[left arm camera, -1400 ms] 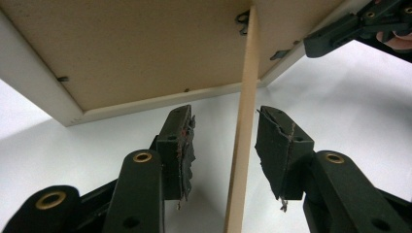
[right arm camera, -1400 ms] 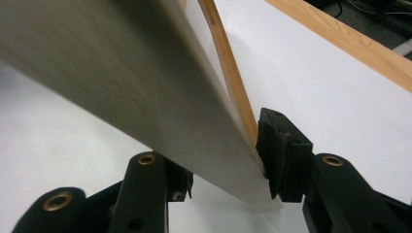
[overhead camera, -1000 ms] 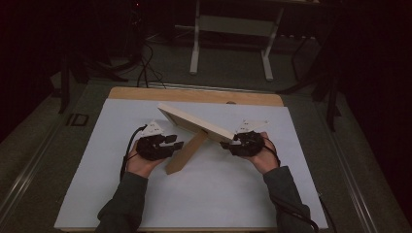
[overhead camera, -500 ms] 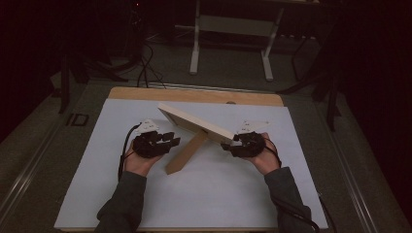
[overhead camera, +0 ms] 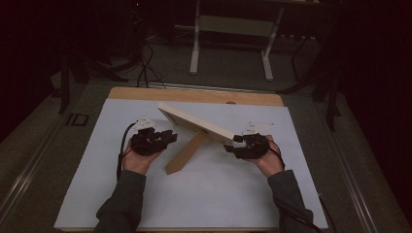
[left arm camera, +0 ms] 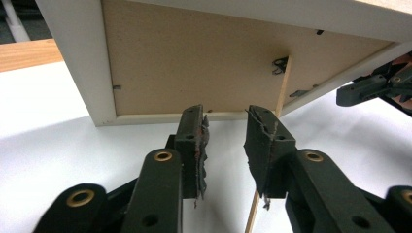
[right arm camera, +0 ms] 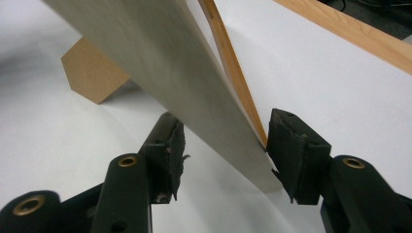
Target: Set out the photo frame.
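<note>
A pale wooden picture frame [overhead camera: 194, 121] stands tilted on the white sheet [overhead camera: 218, 194], propped on its brown stand [overhead camera: 187, 153]. My left gripper [overhead camera: 167, 137] is just left of the stand. In the left gripper view it [left arm camera: 226, 121] points at the brown backing [left arm camera: 194, 58]. Its jaws have just been closing; they stand apart and press on nothing, with the stand's thin edge [left arm camera: 283, 87] by the right jaw. My right gripper [overhead camera: 233, 143] is at the frame's right end. Its jaws [right arm camera: 223, 131] have just been opening, with the frame's corner [right arm camera: 160, 53] between them and a gap at the left pad.
The white sheet lies on a wooden table whose far edge [overhead camera: 194, 94] shows bare. Beyond it is dark floor with a metal stand's legs [overhead camera: 194, 53] and cables [overhead camera: 143, 73]. Both forearms come in from the bottom edge.
Both hands and the frame stay almost where they were. The frame keeps its tilt on the stand.
</note>
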Motion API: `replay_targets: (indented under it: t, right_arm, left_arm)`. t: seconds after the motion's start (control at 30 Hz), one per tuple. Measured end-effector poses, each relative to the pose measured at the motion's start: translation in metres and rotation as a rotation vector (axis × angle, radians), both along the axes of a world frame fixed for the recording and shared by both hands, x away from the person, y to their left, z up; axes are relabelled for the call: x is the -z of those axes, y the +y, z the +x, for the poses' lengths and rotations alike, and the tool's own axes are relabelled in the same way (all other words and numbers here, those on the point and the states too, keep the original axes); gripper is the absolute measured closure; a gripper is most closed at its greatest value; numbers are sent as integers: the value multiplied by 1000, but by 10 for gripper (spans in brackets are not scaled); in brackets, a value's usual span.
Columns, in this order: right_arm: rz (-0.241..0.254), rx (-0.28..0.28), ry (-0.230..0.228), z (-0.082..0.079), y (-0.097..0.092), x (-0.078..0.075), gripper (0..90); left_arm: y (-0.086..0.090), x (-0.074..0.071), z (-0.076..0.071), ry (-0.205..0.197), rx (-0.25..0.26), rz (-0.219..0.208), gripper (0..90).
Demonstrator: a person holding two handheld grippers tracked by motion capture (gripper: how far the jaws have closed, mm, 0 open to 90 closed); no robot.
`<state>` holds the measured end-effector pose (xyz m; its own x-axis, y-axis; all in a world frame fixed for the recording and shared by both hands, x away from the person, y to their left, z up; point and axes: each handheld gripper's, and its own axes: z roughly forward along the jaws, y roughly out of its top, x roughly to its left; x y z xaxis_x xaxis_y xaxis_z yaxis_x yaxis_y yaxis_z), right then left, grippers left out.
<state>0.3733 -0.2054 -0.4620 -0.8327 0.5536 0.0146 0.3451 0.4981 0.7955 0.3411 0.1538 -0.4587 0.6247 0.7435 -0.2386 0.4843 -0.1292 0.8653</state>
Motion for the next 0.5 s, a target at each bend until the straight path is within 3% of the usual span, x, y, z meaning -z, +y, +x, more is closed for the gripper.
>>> replay_targets:
  t: [0.2,0.4,0.5]
  right_arm:
    - [-10,10,2,-2,-5,2,476]
    - [-42,1,11,-2,-12,5,524]
    - [-33,1,16,-2,-14,6,550]
  left_arm:
    - [-2,1,2,17,-5,6,750]
    - [-3,-2,4,9,-33,31,897]
    - [-4,-3,5,8,-39,41,900]
